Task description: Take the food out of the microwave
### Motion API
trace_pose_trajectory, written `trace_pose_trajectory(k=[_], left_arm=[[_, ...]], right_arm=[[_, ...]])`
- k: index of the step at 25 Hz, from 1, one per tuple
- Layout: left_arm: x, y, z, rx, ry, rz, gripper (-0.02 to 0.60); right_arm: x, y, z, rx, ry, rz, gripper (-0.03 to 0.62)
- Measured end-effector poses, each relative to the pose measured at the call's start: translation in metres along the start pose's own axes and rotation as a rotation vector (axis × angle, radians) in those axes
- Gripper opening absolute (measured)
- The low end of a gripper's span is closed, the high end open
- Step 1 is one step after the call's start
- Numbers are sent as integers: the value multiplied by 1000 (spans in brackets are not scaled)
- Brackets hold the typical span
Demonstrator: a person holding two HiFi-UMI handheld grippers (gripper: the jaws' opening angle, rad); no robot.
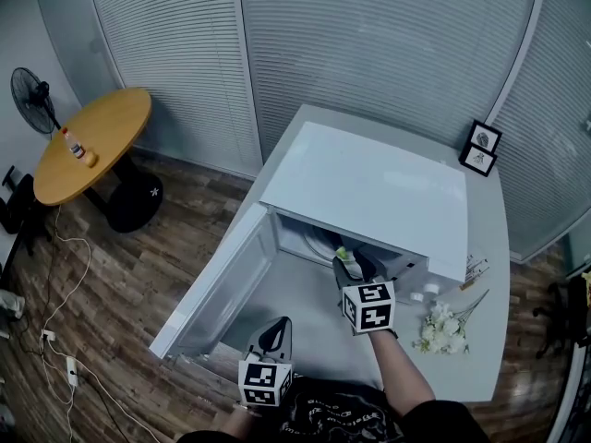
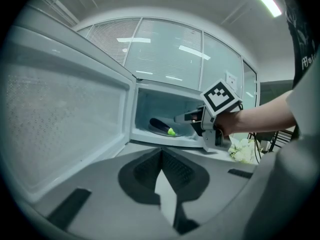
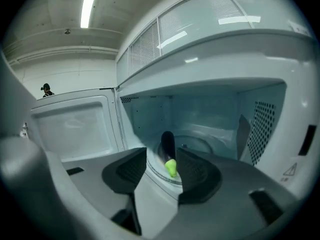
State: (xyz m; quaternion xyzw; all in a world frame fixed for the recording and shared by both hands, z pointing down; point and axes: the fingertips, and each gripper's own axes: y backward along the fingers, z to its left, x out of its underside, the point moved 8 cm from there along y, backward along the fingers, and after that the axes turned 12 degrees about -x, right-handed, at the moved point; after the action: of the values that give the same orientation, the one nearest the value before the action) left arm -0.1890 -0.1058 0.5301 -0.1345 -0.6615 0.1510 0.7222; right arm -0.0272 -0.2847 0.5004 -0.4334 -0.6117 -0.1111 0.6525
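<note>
I see the white microwave [image 1: 369,192] mid-frame in the head view, its door [image 1: 217,284] swung wide toward the lower left. Inside lies the food [image 3: 168,145], a dark eggplant-like piece with a bright green tip. It rests on the turntable [image 3: 200,141], tip toward the opening.

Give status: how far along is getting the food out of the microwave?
Done: white microwave door open. In hand: open right gripper at the cavity mouth, lined up on the dark, green-tipped eggplant-like food, not gripping. Remaining: grasp, pull out. Left gripper shut, idle.
</note>
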Motion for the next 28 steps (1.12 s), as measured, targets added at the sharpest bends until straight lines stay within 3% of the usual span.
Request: trace_pose_trajectory(k=[10, 15, 28], left_arm=[[-1, -2, 1, 12, -14, 8, 8], [-5, 0, 2, 11, -19, 8, 8], [8, -1, 7, -5, -17, 51, 8]], right_arm=[[-4, -34, -11, 8, 18, 52, 178], [1, -46, -17, 14, -33, 86, 178], [10, -77, -29, 7, 26, 218, 178]])
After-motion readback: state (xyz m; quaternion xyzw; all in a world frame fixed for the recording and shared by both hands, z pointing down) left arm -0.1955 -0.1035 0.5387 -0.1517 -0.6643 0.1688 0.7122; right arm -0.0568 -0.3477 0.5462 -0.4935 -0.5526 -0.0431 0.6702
